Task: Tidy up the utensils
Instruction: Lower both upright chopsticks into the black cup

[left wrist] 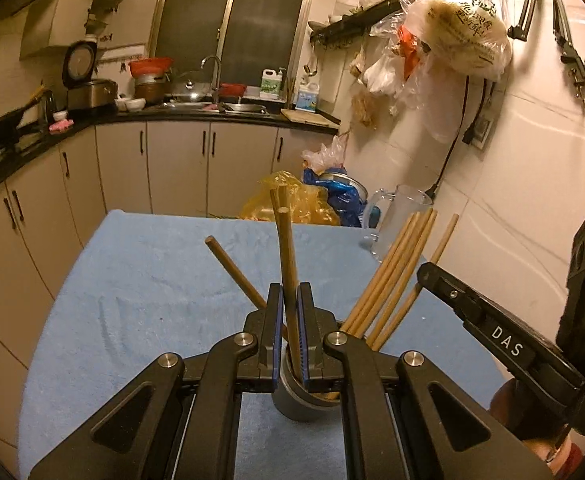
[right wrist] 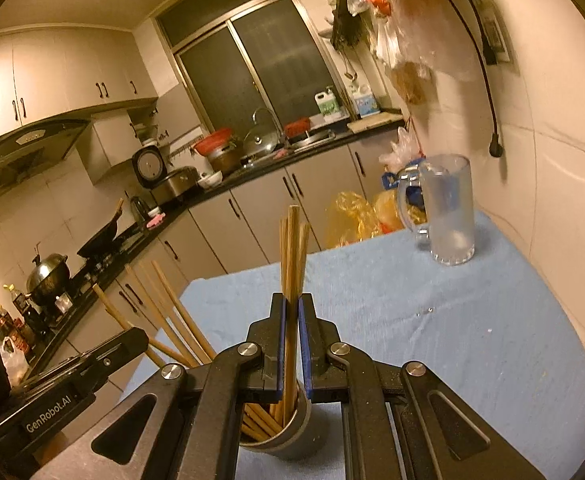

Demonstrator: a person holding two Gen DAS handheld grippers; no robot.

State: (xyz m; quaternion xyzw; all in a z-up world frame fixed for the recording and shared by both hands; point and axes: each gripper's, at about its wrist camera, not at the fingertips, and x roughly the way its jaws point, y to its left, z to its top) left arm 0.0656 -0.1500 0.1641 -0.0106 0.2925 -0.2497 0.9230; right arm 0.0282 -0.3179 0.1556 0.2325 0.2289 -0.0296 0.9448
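The left gripper (left wrist: 290, 312) is clamped on a pair of chopsticks (left wrist: 286, 256), whose lower ends dip into the grey holder cup (left wrist: 292, 400) just below its jaws. The right gripper (right wrist: 291, 320) pinches a bundle of chopsticks (right wrist: 292, 248) standing in the same cup (right wrist: 292, 440). A glass mug (right wrist: 450, 212) stands well beyond on the blue cloth (right wrist: 452, 340).

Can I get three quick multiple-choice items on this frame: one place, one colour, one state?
1. Where is the glass mug?
A. on the table's far right, near the wall
B. inside the cup
C. in the sink

2. What colour is the table cloth?
A. red
B. light blue
C. black

3. What is the right gripper doing?
A. open, empty
B. shut on chopsticks
C. shut on the mug handle

Key: 1 A, it stands alone by the wall; 2 B, blue towel covers the top; 3 B, pads pinch chopsticks above the grey cup.
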